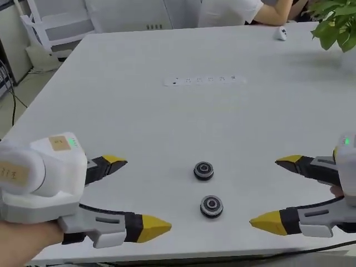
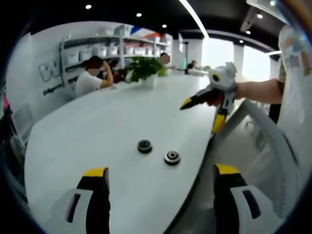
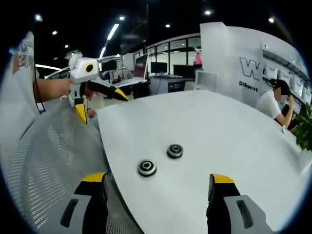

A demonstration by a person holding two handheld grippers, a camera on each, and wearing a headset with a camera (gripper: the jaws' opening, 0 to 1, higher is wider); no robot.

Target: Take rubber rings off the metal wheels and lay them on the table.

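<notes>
We were at the very start of the job. The far wheel [image 1: 203,170] and the near wheel [image 1: 211,205], both metal, lay flat on the white tabletop [image 1: 167,122] near its front edge. Judging from the dark band round each rim, each wore its rubber ring [image 1: 203,206], so neither ring was off yet. The two wheels sat close together but apart, one behind the other, the near one a little to the right. Our left tool [image 1: 142,193] hovered to the left of the pair and our right tool [image 1: 268,192] to the right. Each was well apart from the wheels, with the yellow tips pointing inward toward one another. Both tools were spread wide and held nothing. In the left gripper view and the right gripper view the wheels lay ahead between the gaping jaws, untouched. We judged the step in hand to be the approach to the first wheel. The next move, as we saw it, called for two jobs at once. One tool would come down and pinch a wheel by its metal body, and the other would catch the ring at its edge and peel it away. The wheels were small and low, so the tips would need to narrow and meet the rim squarely. A glancing touch could well send a wheel sliding across the smooth surface. Further back a power strip [image 1: 204,80] was set into the tabletop, well apart from the work.
</notes>
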